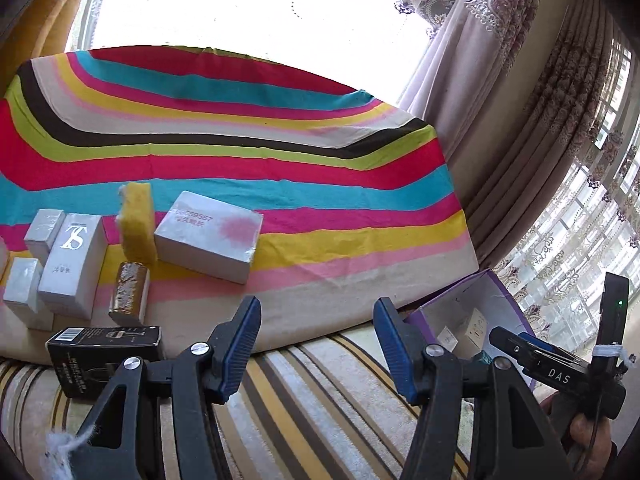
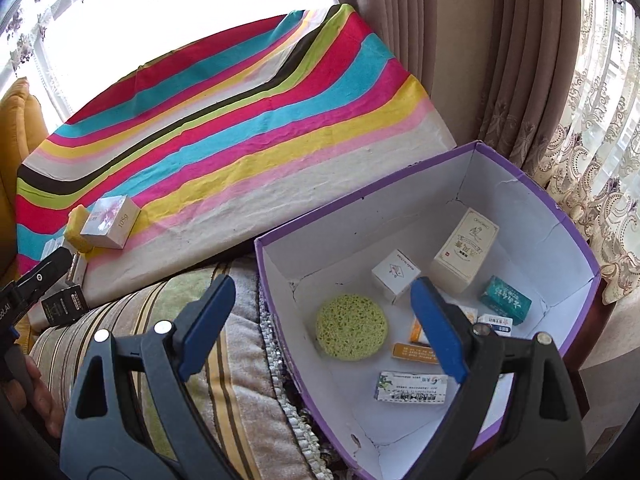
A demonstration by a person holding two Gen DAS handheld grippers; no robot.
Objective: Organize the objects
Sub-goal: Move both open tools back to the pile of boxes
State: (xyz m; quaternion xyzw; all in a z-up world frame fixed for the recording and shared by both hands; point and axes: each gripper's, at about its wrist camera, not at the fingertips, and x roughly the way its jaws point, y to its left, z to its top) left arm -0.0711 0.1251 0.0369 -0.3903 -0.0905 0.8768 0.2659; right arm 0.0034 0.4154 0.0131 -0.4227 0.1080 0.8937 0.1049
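Boxes on cloth: several small boxes lie in a loose group at the near left part of the striped cloth [image 1: 280,140]; a flat white box [image 1: 208,236] sits furthest from the group, with an upright yellow sponge [image 1: 138,224] touching its left side.
Others in group: a tall white box with silver letters [image 1: 74,264], two small silver-white boxes [image 1: 44,230] beside it, a gold foil packet [image 1: 128,294] just in front of the sponge, and a black box [image 1: 106,354] at the cloth's near edge.
Purple bin: the purple bin [image 2: 560,216] stands just past the cloth's right corner, open at the top, white inside.
Bin contents: a round green sponge [image 2: 352,332], a cream carton [image 2: 466,250] leaning on the back wall, a small white cube box [image 2: 394,276], a teal box [image 2: 506,300], and a few flat packets [image 2: 412,388] on the floor.
Left gripper: the left gripper [image 1: 316,348] hangs over a striped cushion [image 1: 300,400] below the cloth's near edge; jaws wide, holding nothing.
Right gripper: the right gripper [image 2: 320,328] is above the bin's near left wall; jaws spread wide, nothing between them.
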